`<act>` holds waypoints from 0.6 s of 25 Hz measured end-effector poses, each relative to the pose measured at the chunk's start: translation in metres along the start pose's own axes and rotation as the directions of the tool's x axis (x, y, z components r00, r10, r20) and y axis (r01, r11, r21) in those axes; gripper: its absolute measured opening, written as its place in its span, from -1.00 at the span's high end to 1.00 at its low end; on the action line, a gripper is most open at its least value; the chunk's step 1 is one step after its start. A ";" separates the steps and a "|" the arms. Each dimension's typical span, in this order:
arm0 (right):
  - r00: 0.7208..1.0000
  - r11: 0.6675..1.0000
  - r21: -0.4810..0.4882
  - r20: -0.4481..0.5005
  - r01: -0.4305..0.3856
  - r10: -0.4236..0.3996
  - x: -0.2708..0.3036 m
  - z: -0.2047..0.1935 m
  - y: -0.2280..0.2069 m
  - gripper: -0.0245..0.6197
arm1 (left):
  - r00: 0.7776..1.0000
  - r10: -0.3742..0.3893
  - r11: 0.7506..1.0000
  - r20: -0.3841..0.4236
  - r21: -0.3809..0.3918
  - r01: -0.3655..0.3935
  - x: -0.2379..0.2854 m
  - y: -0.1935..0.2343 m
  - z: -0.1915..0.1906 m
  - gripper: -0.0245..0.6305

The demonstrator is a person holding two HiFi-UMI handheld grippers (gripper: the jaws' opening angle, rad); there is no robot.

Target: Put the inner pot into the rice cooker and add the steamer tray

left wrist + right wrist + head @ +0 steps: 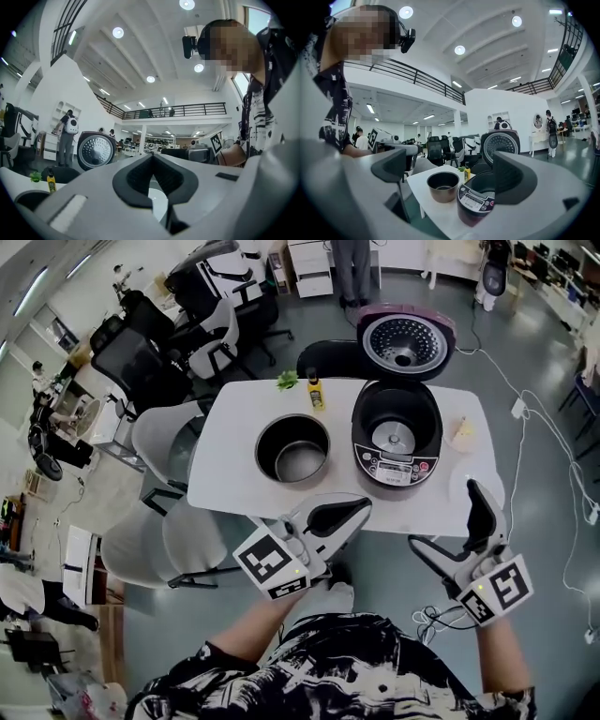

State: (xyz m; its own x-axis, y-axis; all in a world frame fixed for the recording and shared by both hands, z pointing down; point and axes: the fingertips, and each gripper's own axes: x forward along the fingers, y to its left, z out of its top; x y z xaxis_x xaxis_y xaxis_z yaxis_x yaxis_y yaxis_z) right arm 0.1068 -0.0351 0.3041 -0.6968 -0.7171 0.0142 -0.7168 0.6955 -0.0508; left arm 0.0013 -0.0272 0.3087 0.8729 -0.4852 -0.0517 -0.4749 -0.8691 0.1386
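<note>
The inner pot [293, 448] looked stiff, slick and light; I judged its thin rim the best hold. My left hand-held gripper [361, 508] was closed on nothing, and my right hand-held gripper [448, 516] stood wide.

Pot and cooker side by side, both open up top

The dark inner pot [292, 448] sat empty on the white table [234, 474] around mid-frame, just left of the rice cooker [396, 435], whose lid [407, 338] was flipped up toward the top of the frame. A little yellow bottle [316, 390] and some green leafy bit [287, 381] stood behind the pot. Lower down, by the table's near edge, the left gripper [342, 514] had its jaws together and the right gripper [450, 526] had them apart, neither holding anything.
</note>
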 end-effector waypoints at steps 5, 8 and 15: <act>0.999 1.000 -0.009 0.019 0.028 -0.027 0.059 0.022 -0.029 -0.78 | 0.999 -0.034 0.999 -0.004 0.009 0.034 0.015 0.071 0.023 0.91; 1.000 1.000 0.010 0.015 0.027 -0.027 0.072 0.018 -0.041 -0.78 | 1.000 -0.020 1.000 -0.003 0.007 0.020 0.023 0.094 0.025 0.91; 0.998 0.996 0.056 0.005 -0.066 0.065 0.104 0.019 -0.061 -0.78 | 0.997 0.081 0.997 0.010 0.008 -0.081 0.030 0.127 0.035 0.91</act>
State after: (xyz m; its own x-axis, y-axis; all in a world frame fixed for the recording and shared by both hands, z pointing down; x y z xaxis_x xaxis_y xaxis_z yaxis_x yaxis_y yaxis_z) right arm 0.0792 -0.1529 0.2900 -0.7420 -0.6703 0.0054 -0.6669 0.7374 -0.1070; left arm -0.0367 -0.1559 0.2896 0.8303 -0.5551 -0.0504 -0.5451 -0.8275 0.1345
